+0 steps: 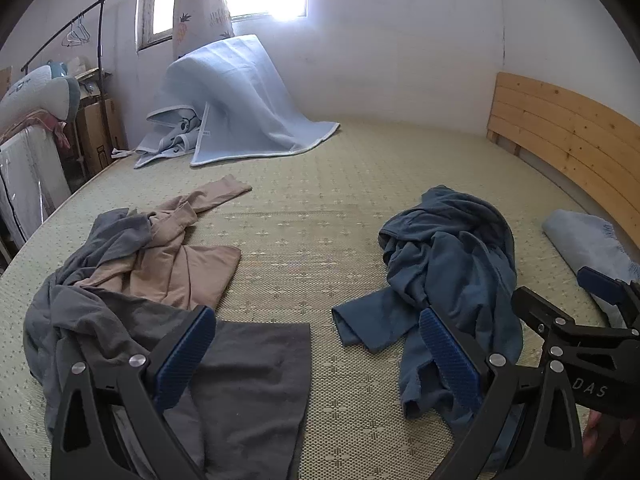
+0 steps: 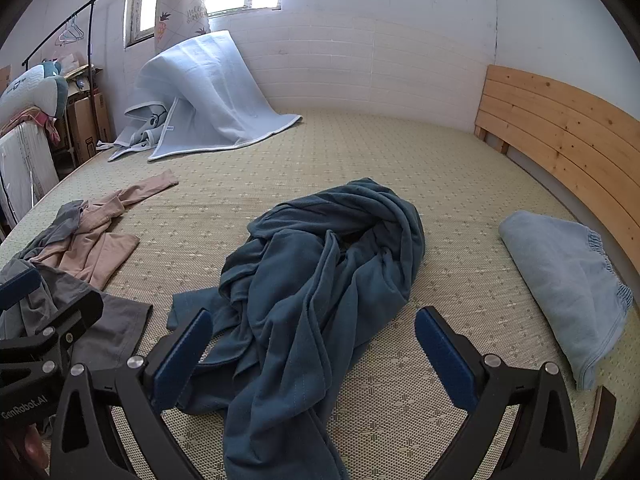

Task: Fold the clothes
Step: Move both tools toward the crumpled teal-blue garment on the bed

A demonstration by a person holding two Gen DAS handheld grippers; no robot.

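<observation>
A crumpled dark blue garment [image 2: 320, 280] lies on the bed mat [image 2: 420, 184]; it also shows in the left wrist view [image 1: 452, 264]. A grey garment [image 1: 240, 380] and a tan garment [image 1: 176, 264] lie tangled to the left, also seen in the right wrist view, grey [image 2: 112, 328] and tan [image 2: 100, 248]. My left gripper [image 1: 316, 344] is open and empty, above the mat between the grey and blue garments. My right gripper [image 2: 314, 348] is open and empty, hovering over the near part of the blue garment. The right gripper also shows at the right edge of the left wrist view [image 1: 592, 332].
A folded light blue cloth [image 2: 568, 280] lies by the wooden headboard [image 2: 560, 132]. A light blue blanket [image 2: 208, 96] leans against the far wall under the window. A clothes rack [image 2: 60, 32], boxes and a pillow stand beyond the bed's left edge.
</observation>
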